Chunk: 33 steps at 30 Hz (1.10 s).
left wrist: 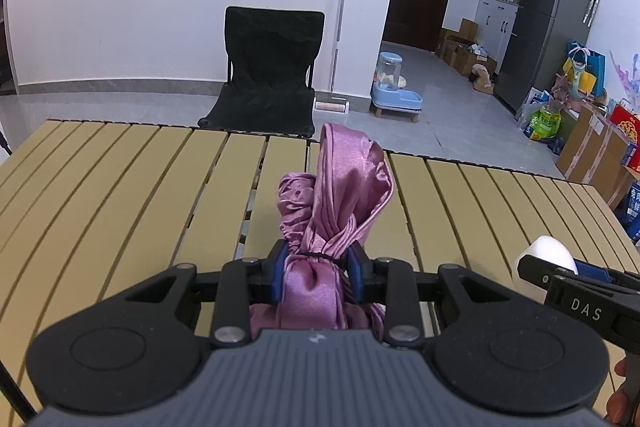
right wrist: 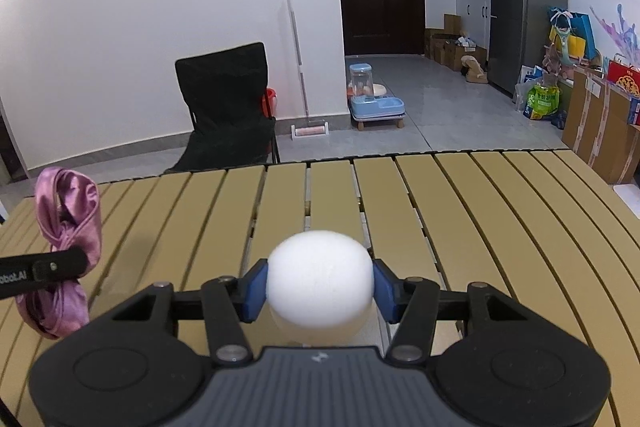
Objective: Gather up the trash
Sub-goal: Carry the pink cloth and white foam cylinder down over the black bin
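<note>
my left gripper (left wrist: 319,273) is closed on a shiny pink satin cloth (left wrist: 340,195), bunched and knotted, lifted above the slatted tan table (left wrist: 120,179). my right gripper (right wrist: 320,289) squeezes a smooth, matte white foam ball (right wrist: 320,281) between blue pads, over the same table.

"DAS" on right gripper (left wrist: 560,273); "botAI" on left gripper (right wrist: 76,261).
</note>
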Motion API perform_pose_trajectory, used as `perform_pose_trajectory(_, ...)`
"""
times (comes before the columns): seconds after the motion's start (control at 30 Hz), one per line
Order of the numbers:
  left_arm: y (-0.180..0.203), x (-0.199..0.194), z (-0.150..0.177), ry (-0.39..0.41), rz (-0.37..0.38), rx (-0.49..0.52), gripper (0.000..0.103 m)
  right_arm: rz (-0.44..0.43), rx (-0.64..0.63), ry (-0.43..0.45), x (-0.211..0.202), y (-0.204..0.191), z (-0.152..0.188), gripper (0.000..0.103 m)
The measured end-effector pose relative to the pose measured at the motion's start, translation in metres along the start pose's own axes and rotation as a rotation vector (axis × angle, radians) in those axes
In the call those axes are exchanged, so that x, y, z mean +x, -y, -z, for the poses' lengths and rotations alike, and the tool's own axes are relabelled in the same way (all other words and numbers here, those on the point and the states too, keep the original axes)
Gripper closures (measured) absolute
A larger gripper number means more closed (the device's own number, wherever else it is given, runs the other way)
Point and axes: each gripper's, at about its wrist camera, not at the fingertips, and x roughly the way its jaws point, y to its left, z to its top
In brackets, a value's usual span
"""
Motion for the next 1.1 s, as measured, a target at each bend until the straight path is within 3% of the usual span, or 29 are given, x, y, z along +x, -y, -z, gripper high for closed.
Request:
perform_pose_trajectory(0.7, 0.003, -0.147, 0.049, 0.050, 0.018, 0.022, 0.072, -0.053, -0.025, 0.047, -0.148, -0.011, 0.048, 0.051)
perform_pose_trajectory(1.1, 0.005, -0.225, 0.099, 0.089, 0.061, 0.042, 0.072, -0.093, -0.086, 0.081, -0.245, -0.018, 0.107, 0.051)
